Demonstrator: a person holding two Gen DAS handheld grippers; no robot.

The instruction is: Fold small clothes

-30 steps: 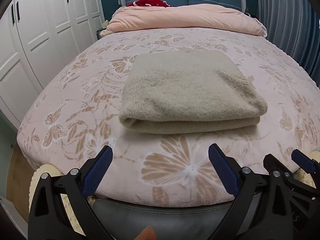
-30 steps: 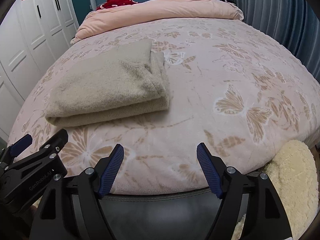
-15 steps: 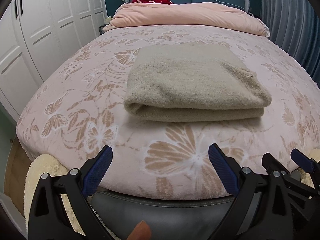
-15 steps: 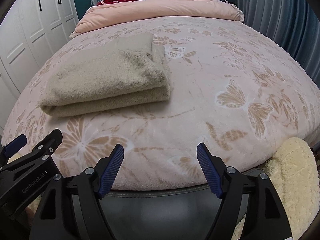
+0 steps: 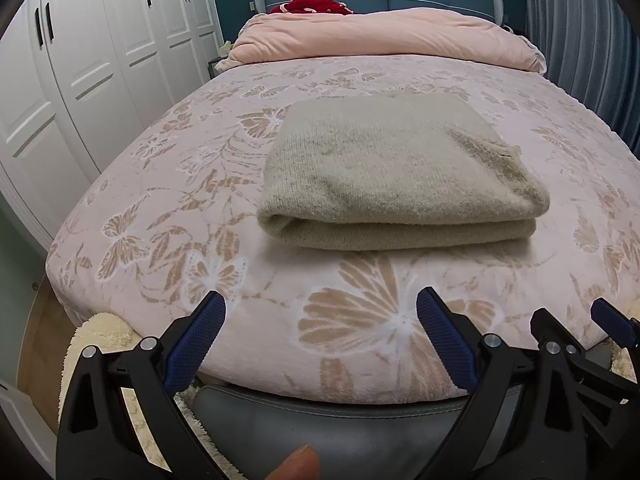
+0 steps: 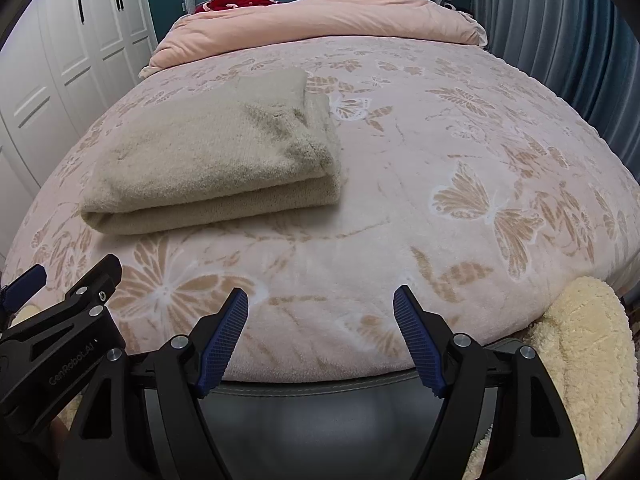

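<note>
A beige knit sweater (image 5: 394, 176) lies folded into a neat flat rectangle on the bed, its rounded fold facing six o'clock, layered edges toward three o'clock, a fuzzy cuff tucked at the right corner.

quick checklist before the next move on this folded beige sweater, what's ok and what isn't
1. Beige sweater folded into a compact rectangle on the bed: ok.
2. Left tool open, nothing between its pads: ok.
3. Right tool open, nothing held: ok.
4. Both tools clear of the sweater, back at the foot of the bed: ok.
5. Hidden layers of the fold even: cannot tell.
6. Another garment within reach to fold: not ok; only a red item far off at the headboard.
</note>
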